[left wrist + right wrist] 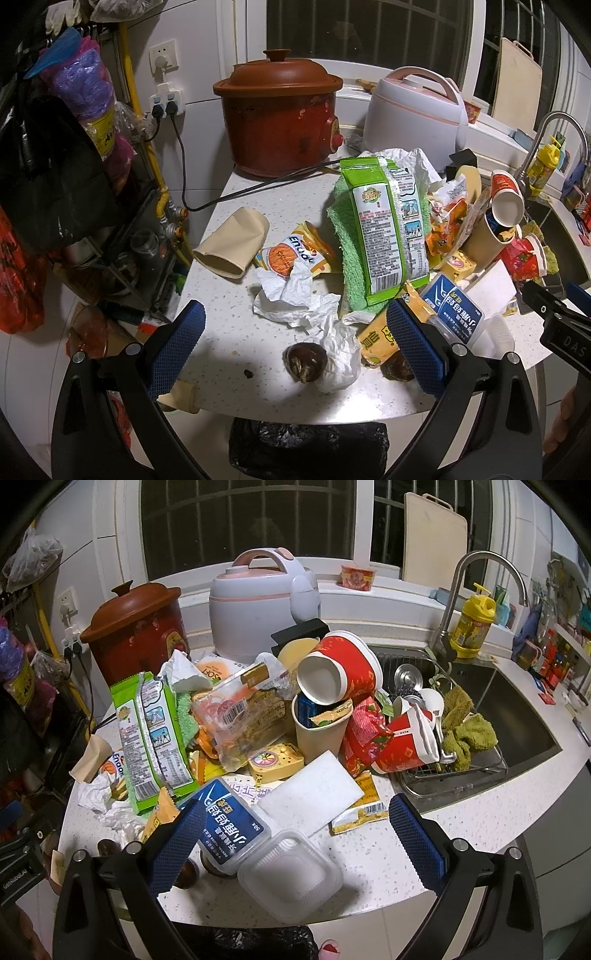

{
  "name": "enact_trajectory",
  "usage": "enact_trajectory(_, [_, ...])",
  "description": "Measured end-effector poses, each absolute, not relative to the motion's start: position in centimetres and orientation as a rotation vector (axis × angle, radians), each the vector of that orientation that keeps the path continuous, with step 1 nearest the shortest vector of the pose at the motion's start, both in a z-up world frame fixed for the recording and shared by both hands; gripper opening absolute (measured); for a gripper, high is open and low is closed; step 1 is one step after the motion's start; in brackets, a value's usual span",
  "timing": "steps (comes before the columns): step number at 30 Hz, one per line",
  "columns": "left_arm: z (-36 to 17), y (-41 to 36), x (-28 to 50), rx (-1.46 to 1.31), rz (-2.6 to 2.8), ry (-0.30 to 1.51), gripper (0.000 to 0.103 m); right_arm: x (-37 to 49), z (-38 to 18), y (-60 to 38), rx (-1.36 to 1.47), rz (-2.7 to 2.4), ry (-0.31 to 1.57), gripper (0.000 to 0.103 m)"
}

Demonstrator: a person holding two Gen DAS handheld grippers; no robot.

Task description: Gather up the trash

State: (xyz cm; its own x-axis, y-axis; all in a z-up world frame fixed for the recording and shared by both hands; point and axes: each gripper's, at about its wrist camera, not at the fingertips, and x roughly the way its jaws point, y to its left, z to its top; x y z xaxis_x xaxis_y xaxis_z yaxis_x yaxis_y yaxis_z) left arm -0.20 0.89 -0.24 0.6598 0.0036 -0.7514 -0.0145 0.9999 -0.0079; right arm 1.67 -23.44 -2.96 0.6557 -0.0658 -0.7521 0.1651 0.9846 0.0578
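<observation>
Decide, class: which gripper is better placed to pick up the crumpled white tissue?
Left. The tissue lies between the open left gripper fingers; from the right gripper it sits far to the side.

2 wrist fisheyes, angled down, close above the countertop (236, 325), sharing its trash pile

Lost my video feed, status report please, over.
Both grippers open, left gripper and right gripper holding nothing. Trash pile untouched on counter. Black bin bag below edge. Nothing blocking.
</observation>
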Motion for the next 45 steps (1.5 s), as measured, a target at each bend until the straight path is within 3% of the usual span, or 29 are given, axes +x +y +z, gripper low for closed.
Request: enact_trajectory(45, [-1.2,0.8,-0.6,-0.015,0.015,0.858,0.096,1.6,-3.3,-23.6,0.121,-0.138,0.849,0.098])
